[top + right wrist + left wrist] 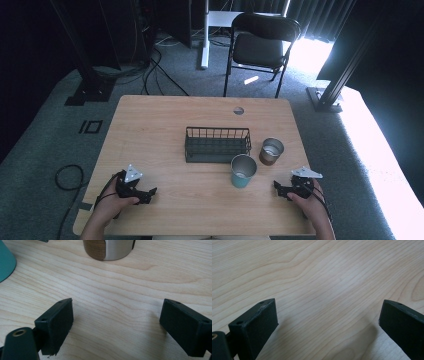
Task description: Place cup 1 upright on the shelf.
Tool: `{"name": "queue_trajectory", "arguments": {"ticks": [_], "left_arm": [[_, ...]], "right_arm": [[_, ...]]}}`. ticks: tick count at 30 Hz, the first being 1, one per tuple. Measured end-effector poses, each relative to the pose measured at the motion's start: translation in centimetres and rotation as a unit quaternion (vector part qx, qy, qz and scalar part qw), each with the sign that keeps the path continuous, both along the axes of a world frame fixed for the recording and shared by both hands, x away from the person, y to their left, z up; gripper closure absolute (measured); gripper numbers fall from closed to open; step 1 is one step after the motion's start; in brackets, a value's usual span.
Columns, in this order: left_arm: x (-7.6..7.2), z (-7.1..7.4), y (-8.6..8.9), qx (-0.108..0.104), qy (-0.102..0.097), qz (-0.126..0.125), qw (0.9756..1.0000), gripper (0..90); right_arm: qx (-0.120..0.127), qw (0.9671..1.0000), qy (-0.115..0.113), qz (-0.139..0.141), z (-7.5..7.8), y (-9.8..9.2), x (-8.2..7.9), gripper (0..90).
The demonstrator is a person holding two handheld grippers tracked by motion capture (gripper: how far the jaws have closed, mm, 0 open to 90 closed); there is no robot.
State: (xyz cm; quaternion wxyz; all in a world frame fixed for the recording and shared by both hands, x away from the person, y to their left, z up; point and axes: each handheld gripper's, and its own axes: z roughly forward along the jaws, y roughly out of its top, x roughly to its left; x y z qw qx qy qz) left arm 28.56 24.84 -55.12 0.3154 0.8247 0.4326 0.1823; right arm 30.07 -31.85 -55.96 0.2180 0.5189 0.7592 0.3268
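Note:
A teal metal cup stands upright near the table's middle front, and a shorter brown-and-silver cup stands just right of it. Behind them sits an empty black wire basket. My left gripper rests at the table's front left, open, with bare wood between its jaws. My right gripper rests at the front right, open, a short way right of the teal cup. In the right gripper view the brown cup is straight ahead and the teal cup shows at the left edge; my right gripper holds nothing.
The wooden table has a round cable hole near its far edge. A black folding chair stands beyond the table. Cables lie on the grey carpet at the left. Black frame posts stand at both far corners.

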Motion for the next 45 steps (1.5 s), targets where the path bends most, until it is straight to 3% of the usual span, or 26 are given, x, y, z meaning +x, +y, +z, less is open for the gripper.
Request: {"name": "queue_trajectory", "arguments": {"ticks": [21,33,45], "left_arm": [[0.7,-0.1,-3.5,0.01,0.002,-0.054,0.9985,2.7],[1.5,-0.2,-6.3,0.008,0.002,-0.09,0.9959,2.8],[1.8,0.7,-9.1,0.0,-0.009,-0.127,0.9919,2.8]], "right_arm": [[0.0,1.0,0.0,0.0,0.0,0.0,0.0,11.4],[0.0,1.0,0.0,0.0,0.0,0.0,0.0,11.4],[0.001,1.0,0.0,0.0,0.0,0.0,0.0,11.4]]}}
